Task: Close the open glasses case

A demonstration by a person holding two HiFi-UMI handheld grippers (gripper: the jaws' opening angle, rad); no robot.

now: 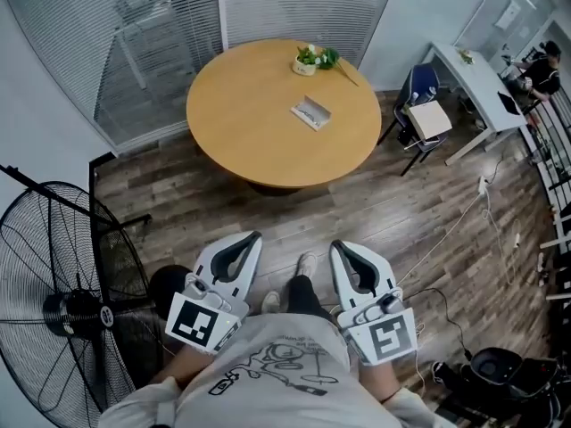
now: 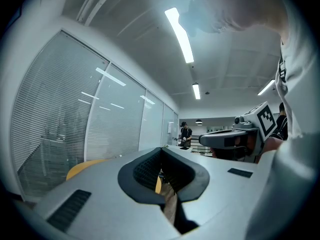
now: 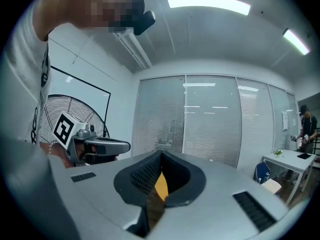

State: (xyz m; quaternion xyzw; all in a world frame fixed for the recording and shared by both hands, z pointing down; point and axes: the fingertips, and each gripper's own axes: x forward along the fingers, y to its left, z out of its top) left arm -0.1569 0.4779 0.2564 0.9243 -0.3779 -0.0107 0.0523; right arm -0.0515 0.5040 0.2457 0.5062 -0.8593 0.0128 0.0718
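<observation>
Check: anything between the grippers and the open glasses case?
Nothing visible: only floor and bare round table between the left gripper, the right gripper and the glasses case. The plant sits beyond it.

Left hand-held gripper point(image 2: 161, 148) held roughly level, jaws closed tip to tip, nothing between; brown floor point(image 2: 170, 207) glimpsed through gap behind tips. Yellow table point(image 2: 82, 167) edge at left. Right hand-held gripper point(image 2: 207, 140) alongside at right, marker cube on top. Blind-covered glass wall point(image 2: 65, 119) left, ceiling light point(image 2: 180, 34) strips overhead, person point(image 2: 186, 133) standing far back
</observation>
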